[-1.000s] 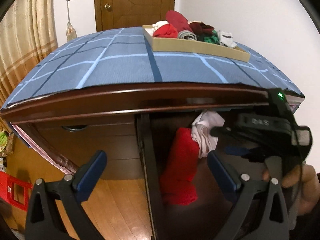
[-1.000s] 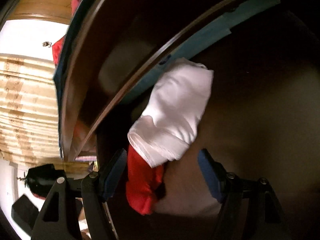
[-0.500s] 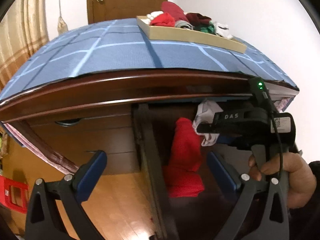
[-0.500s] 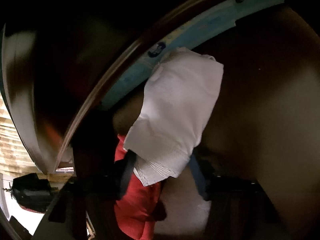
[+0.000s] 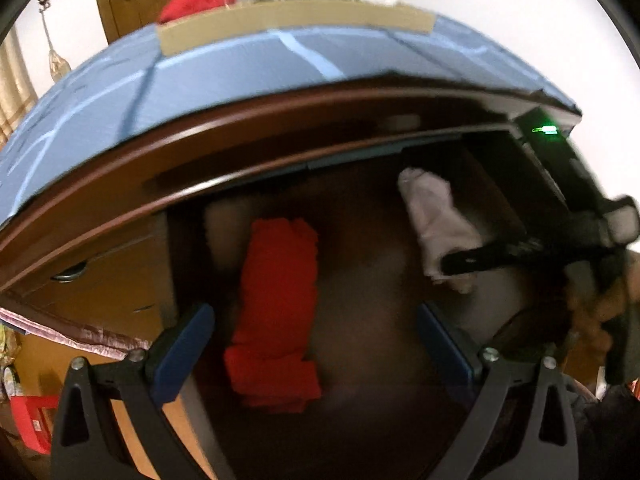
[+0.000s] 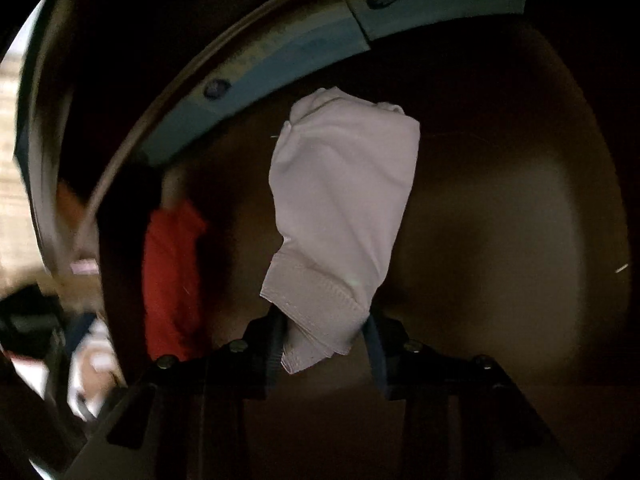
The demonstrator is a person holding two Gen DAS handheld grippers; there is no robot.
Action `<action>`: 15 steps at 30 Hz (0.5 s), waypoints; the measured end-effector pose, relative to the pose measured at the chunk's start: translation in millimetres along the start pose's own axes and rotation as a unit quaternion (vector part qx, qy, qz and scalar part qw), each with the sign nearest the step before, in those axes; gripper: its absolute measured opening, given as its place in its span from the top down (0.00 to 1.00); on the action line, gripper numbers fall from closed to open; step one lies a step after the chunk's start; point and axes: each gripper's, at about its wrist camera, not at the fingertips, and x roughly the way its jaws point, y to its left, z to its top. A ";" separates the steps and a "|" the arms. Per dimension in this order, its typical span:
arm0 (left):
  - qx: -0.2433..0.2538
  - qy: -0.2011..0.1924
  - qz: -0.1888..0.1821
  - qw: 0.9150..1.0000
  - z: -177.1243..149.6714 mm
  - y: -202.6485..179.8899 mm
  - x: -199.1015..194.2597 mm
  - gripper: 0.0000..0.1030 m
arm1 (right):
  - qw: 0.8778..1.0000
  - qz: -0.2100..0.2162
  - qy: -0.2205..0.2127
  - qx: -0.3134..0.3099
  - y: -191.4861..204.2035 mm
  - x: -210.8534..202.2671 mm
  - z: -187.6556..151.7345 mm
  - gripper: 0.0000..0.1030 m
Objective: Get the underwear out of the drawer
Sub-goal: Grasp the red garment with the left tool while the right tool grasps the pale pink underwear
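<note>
Inside drawer point(image 5: 372, 320), right gripper point(image 6: 326, 338) just closing onto white underwear point(image 6: 340, 208), red garment point(image 5: 276, 312) beside, left gripper point(image 5: 316, 344) wide, empty.

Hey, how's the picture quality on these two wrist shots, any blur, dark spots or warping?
Left wrist view: motion blur throughout, soft red garment, fisheye bending the blue-covered top, bright wall above against a dim drawer interior. Right wrist view: mostly dark, left edge smeared, the white underwear best lit, the right hand-held gripper nearly black with its jaws closed on the waistband.
</note>
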 end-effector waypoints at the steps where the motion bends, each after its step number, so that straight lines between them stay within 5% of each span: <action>1: -0.003 0.012 0.005 1.000 3.1 -1.5 6.7 0.01 | 1.000 -0.013 0.001 -0.015 -1.2 -3.6 -2.0 0.62; 9: -0.024 0.107 0.032 0.993 13.9 -1.9 55.6 0.07 | 0.995 -0.054 0.002 -0.081 -7.0 -8.0 -7.3 0.62; 15: 0.005 0.125 0.078 0.989 16.2 -8.3 68.5 0.08 | 0.994 -0.032 0.027 -0.102 -27.3 -4.2 -13.8 0.62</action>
